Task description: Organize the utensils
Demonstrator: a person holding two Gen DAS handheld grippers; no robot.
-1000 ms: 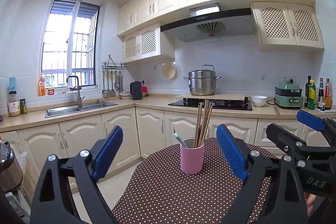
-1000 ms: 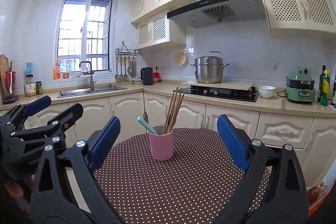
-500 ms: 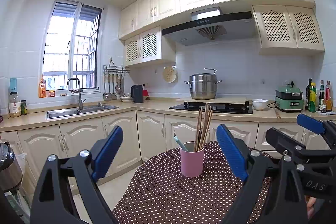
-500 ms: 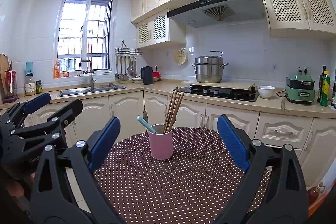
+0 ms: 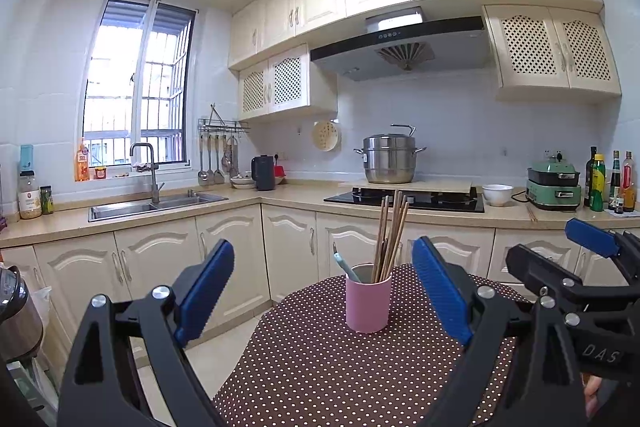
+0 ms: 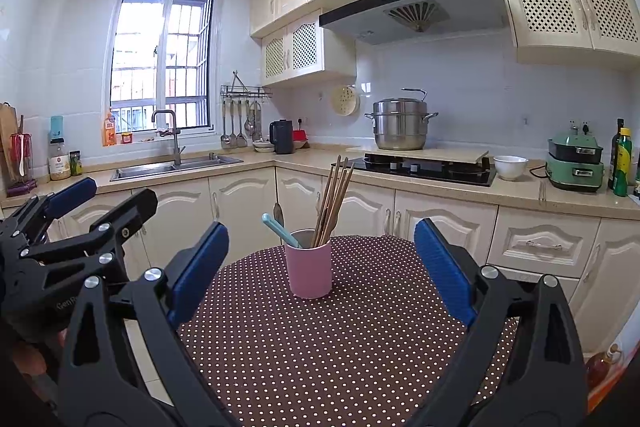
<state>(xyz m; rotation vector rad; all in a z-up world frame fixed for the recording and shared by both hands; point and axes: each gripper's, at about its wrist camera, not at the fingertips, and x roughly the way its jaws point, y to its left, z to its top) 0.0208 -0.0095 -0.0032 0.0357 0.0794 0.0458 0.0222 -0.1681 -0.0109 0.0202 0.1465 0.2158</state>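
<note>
**Kitchen table, utensils already in cup, both claws empty**

Polka-dot table (image 6: 320,347) carried one pink cup (image 6: 308,271) dead ahead of the right gripper (image 6: 320,263), jaws spread, holding nothing. Left gripper (image 5: 324,291) likewise wide and empty, cup slightly right of its centre. Chopsticks (image 6: 332,199) and teal spoon (image 6: 276,227) stood inside; task looked nearly finished, nothing loose visible. Only the right view showed a second spoon tip (image 6: 278,214).
</note>
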